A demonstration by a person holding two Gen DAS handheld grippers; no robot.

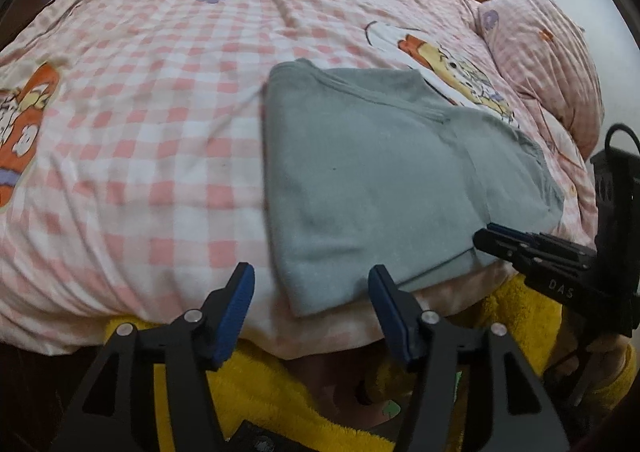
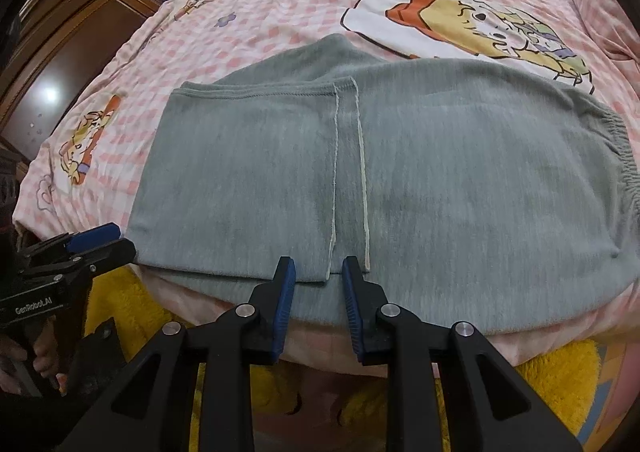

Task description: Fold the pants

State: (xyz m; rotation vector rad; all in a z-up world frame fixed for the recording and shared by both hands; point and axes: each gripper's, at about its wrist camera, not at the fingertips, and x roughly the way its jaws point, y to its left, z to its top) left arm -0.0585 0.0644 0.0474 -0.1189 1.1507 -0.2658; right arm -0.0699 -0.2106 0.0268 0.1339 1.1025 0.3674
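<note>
Pink-checked cartoon quilt (image 1: 160, 100), matching pillow (image 1: 540, 60), dark wooden wardrobe (image 2: 80, 32) alongside.

The left tool (image 1: 311, 300) was open, its blue pads wide apart and holding nothing. The right tool (image 2: 319, 280) was open too, with a narrower gap, side by side with the left one.

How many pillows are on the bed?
1. The pink checked pillow lies at the bed's far right end, beyond the gray pants. Others may be hidden outside the view.
</note>
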